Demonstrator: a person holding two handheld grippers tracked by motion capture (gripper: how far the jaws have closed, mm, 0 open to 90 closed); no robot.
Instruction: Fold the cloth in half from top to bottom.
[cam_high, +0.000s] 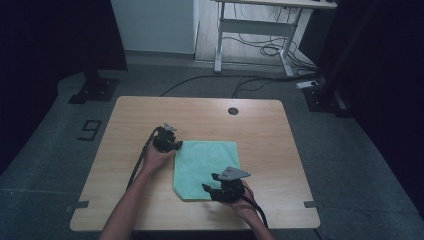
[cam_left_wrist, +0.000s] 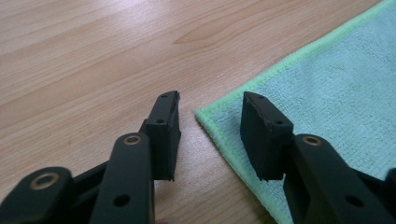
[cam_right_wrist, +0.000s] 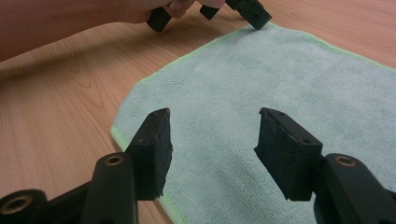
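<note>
A light green cloth (cam_high: 206, 169) lies flat on the wooden table (cam_high: 125, 130), with a brighter green hem. My left gripper (cam_high: 176, 145) sits at the cloth's far left corner, open. In the left gripper view the cloth (cam_left_wrist: 336, 93) corner lies between the two jaws of the left gripper (cam_left_wrist: 210, 100), one jaw over bare wood, the other over the cloth. My right gripper (cam_high: 206, 188) is open above the cloth's near edge. In the right gripper view its jaws (cam_right_wrist: 212, 116) straddle the cloth (cam_right_wrist: 261, 84), and the left gripper (cam_right_wrist: 256, 15) shows at the far corner.
A round grommet hole (cam_high: 233, 111) sits near the table's far edge. Beyond the table stand a white desk frame (cam_high: 260, 30) with loose cables on the floor and dark stand bases at both sides. Bare wood surrounds the cloth.
</note>
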